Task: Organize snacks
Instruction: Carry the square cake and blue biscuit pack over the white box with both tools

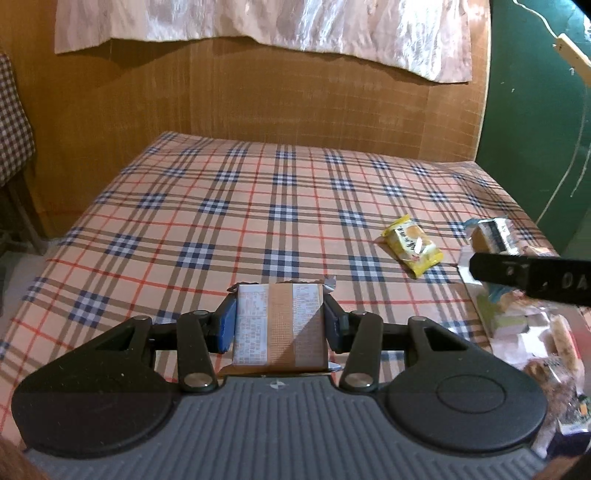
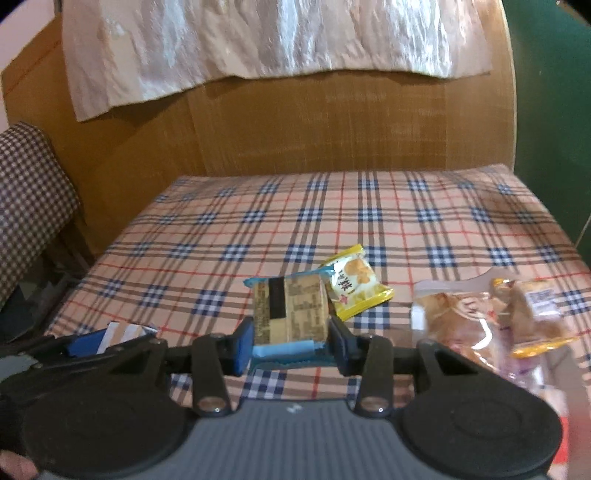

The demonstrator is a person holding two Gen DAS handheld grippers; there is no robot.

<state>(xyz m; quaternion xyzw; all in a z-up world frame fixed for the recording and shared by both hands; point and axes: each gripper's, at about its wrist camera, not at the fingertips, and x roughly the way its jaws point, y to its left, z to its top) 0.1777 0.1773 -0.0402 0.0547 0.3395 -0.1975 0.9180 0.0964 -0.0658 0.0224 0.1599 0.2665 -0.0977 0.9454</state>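
- Left gripper (image 1: 279,325) clamps brown-striped snack pack (image 1: 279,325), long axis pointing away.
- Right gripper (image 2: 290,334) grips blue-edged snack pack (image 2: 290,314); yellow packet (image 2: 352,282) just beyond, right.

Glossy yellow packet (image 1: 412,247); matt plaid cloth (image 1: 221,221); crinkled sheet (image 1: 258,26).

The bench (image 1: 229,206) is covered by a plaid cloth (image 2: 424,221) in tan, navy and red, lying flat with slight wrinkles at the far right corner. Behind it stands a brown cardboard panel (image 1: 295,107), upright and creased. A crinkled pale sheet (image 2: 258,40) hangs over the panel's upper part. A dark green wall (image 1: 535,129) shows at right. A chair with checked fabric (image 2: 33,206) stands at left. Lighting is dim and warm.
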